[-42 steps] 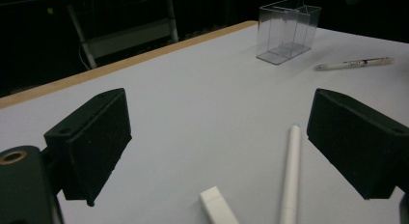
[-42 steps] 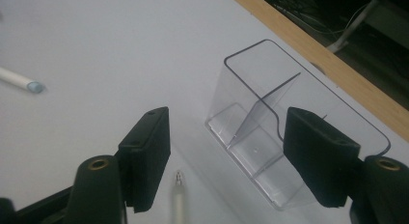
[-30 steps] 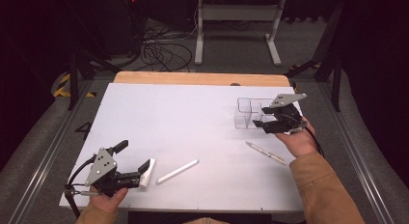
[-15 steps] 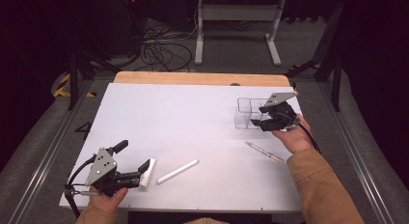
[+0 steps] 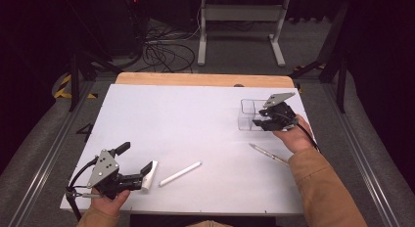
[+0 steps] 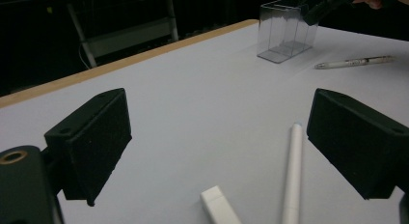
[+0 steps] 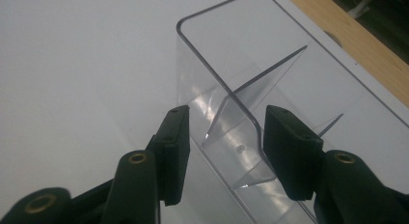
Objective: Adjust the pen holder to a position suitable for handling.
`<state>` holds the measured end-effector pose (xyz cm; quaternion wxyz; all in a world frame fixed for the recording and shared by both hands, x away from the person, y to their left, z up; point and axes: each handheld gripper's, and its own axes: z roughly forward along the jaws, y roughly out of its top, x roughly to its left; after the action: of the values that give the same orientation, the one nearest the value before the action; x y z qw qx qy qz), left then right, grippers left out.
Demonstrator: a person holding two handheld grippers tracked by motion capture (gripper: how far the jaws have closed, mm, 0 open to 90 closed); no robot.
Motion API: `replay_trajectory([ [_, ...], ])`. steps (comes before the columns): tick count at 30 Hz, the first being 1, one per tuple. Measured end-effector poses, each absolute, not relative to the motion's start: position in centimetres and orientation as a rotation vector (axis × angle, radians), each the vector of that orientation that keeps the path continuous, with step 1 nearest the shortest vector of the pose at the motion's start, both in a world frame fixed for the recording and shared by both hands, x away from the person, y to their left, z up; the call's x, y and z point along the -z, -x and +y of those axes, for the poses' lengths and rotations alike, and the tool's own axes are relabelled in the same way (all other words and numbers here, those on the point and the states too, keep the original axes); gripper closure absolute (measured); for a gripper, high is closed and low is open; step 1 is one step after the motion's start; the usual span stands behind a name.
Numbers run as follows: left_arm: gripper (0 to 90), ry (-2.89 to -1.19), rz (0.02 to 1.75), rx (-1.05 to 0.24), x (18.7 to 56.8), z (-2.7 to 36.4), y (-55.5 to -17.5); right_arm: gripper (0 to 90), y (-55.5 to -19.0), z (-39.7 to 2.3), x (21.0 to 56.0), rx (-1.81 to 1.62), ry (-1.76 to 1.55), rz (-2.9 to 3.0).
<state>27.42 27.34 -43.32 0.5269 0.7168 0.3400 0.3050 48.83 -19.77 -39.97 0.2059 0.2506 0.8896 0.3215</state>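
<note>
Right gripper view showed the right gripper (image 7: pixel 222 151), jaws partly open and just closing, straddling the near end wall of the clear plastic divided organiser box (image 7: pixel 241 89), whose long axis ran toward the frame's upper right.

Tan sleeves (image 5: pixel 320 188); black claws (image 5: pixel 259 123) with grey plates.

My left gripper (image 5: pixel 147 169) has bare table (image 5: pixel 186 119) at twelve o'clock; a white marker (image 6: pixel 293 175) and white eraser (image 6: pixel 219 209) lie between its jaws.
</note>
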Motion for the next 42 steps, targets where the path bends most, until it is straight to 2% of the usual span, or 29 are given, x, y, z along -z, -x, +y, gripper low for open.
replay_trajectory([
  [8, 9.0, -1.714, 0.813, -0.729, 43.3, 27.4, -27.5, 56.4, -49.9, -18.7, 40.2, -0.783, -0.669, 2.523],
  [26, 9.0, -1.711, 0.815, -0.721, 43.3, 27.5, -27.5, 58.0, -50.6, -18.0, 41.2, -0.704, -0.621, 2.570],
  [36, 9.0, -1.713, 0.814, -0.722, 43.4, 27.4, -27.6, 85.7, -50.1, -17.3, 40.3, -0.676, -0.468, 2.568],
  [42, 9.0, -1.714, 0.814, -0.721, 43.4, 27.4, -27.6, 87.2, -49.5, -16.3, 39.3, -0.727, -0.416, 2.588],
])
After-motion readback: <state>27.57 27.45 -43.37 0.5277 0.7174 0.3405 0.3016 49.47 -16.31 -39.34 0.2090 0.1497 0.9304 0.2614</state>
